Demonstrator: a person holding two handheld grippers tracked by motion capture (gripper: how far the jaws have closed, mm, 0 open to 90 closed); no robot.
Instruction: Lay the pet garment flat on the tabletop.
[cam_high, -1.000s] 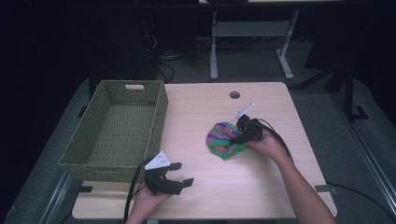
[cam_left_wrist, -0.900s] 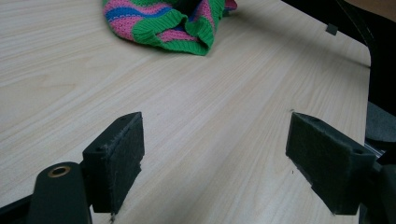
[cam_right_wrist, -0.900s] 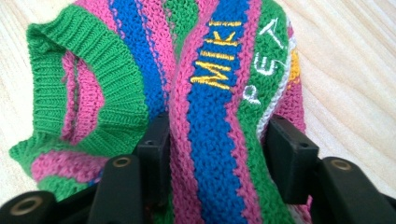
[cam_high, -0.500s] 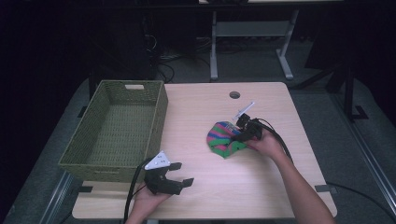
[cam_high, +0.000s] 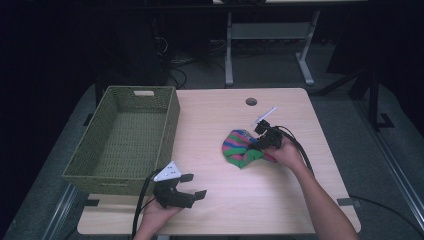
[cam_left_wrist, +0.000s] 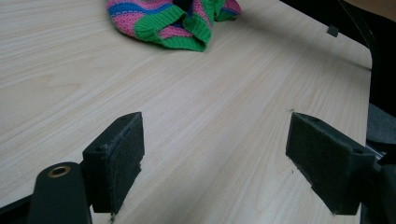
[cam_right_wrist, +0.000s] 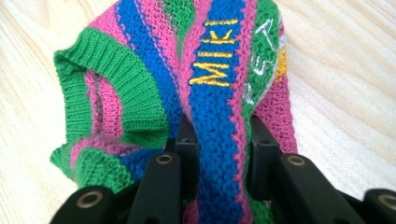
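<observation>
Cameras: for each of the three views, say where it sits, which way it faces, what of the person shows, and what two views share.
High view: above the person's side, looking forward and down at the table; forearms, both hands show.
Left gripper view: on the left gripper, along its open jaws over the tabletop.
Right gripper view: on the right gripper, jaws pinching the knitted garment.
Shared: all show that garment.

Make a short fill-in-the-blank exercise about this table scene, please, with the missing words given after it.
1. The right gripper is shut on the striped knitted ____.
2. The left gripper has its jaws ____ over bare table.
3. The green woven basket has ____ inside it.
4. The knitted garment lies to the ____ of the basket in the high view.

Missing words: garment; open; nothing; right
</observation>
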